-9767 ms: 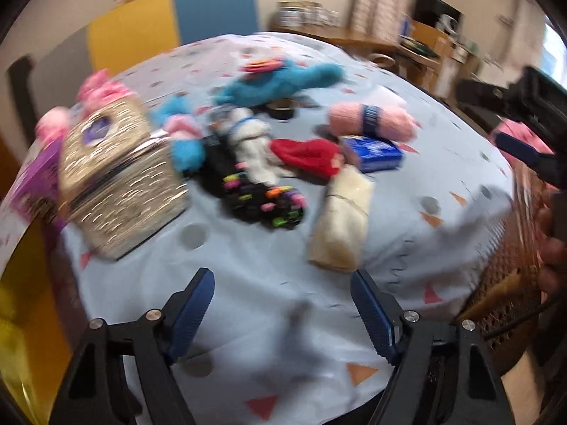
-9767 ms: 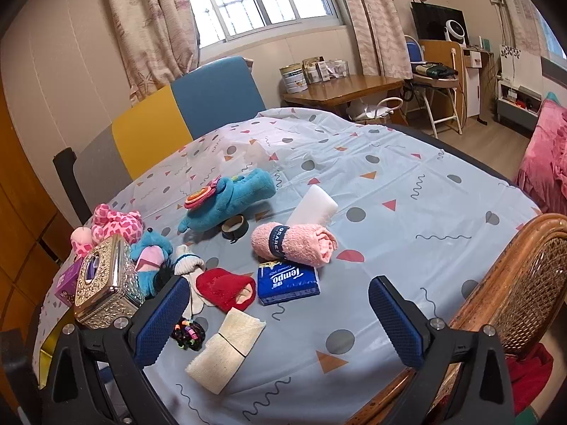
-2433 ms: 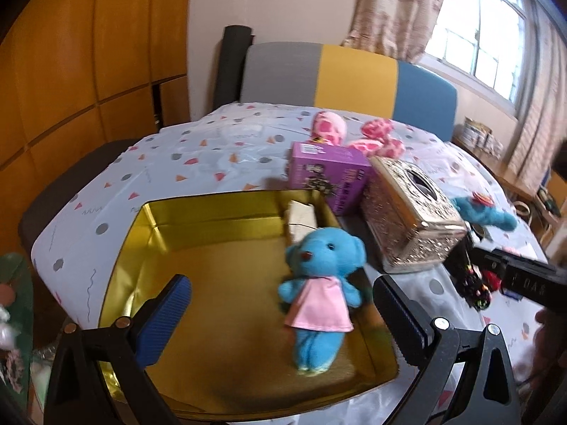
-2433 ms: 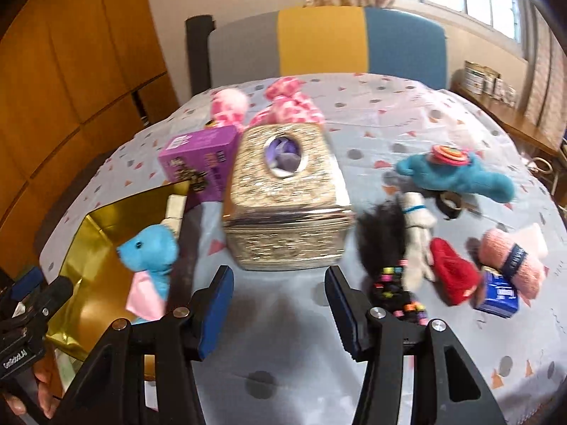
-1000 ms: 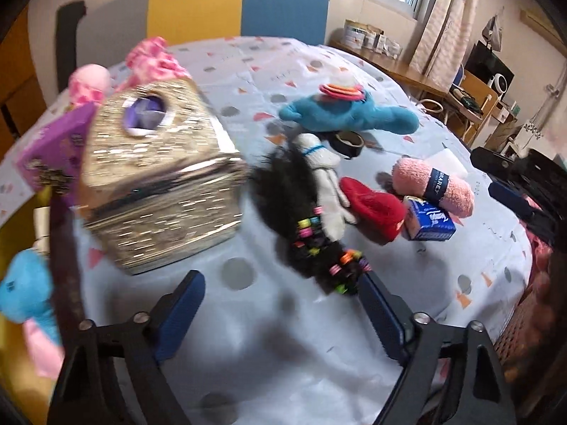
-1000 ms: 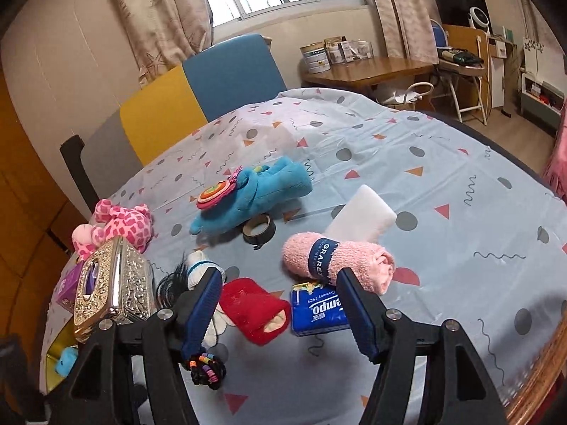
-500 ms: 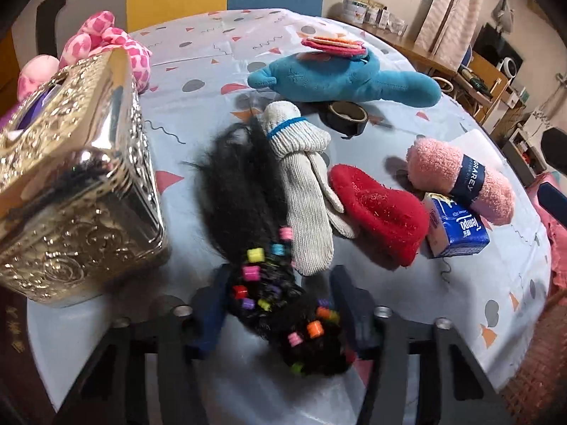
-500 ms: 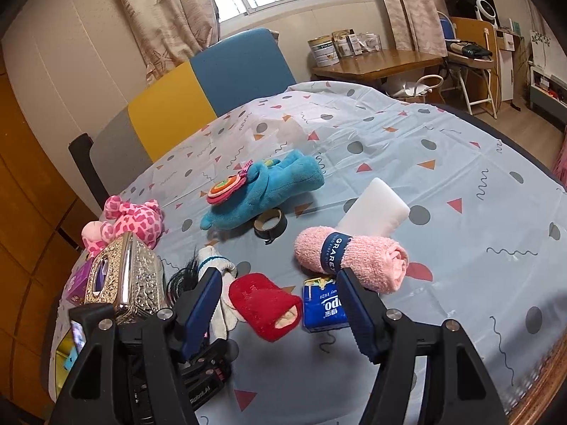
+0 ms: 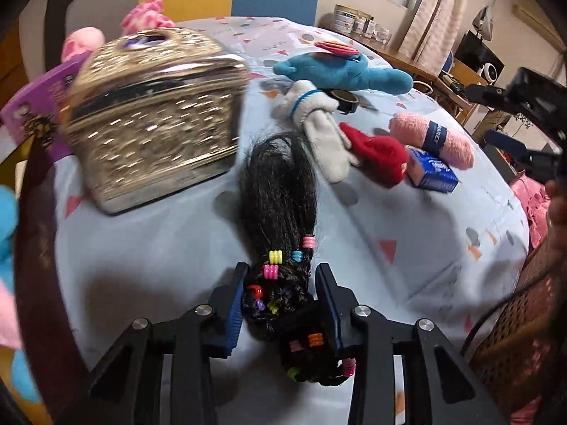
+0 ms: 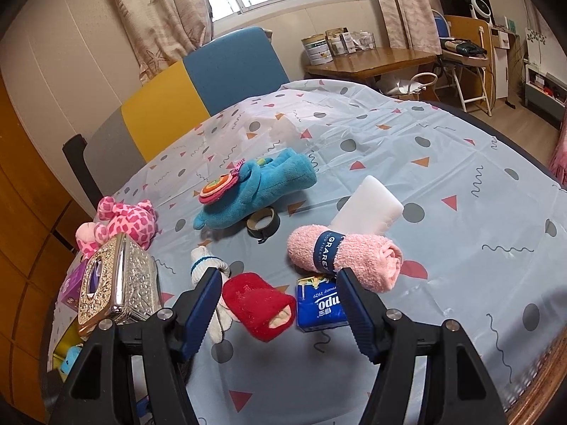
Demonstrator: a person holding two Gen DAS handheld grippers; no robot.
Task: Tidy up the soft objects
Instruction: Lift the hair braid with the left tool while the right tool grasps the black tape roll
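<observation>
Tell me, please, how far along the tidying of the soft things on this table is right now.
Early stage. Done: a blue teddy already lies in the gold tray. In hand: the left gripper is shut on the black beaded hairpiece. The right gripper is open and holds nothing. Left on the table: white glove, red mitten, pink towel roll, blue plush, pink plush.

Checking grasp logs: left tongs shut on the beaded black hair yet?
Shut on it: the left tongs pinch the beaded black hair from both sides.
</observation>
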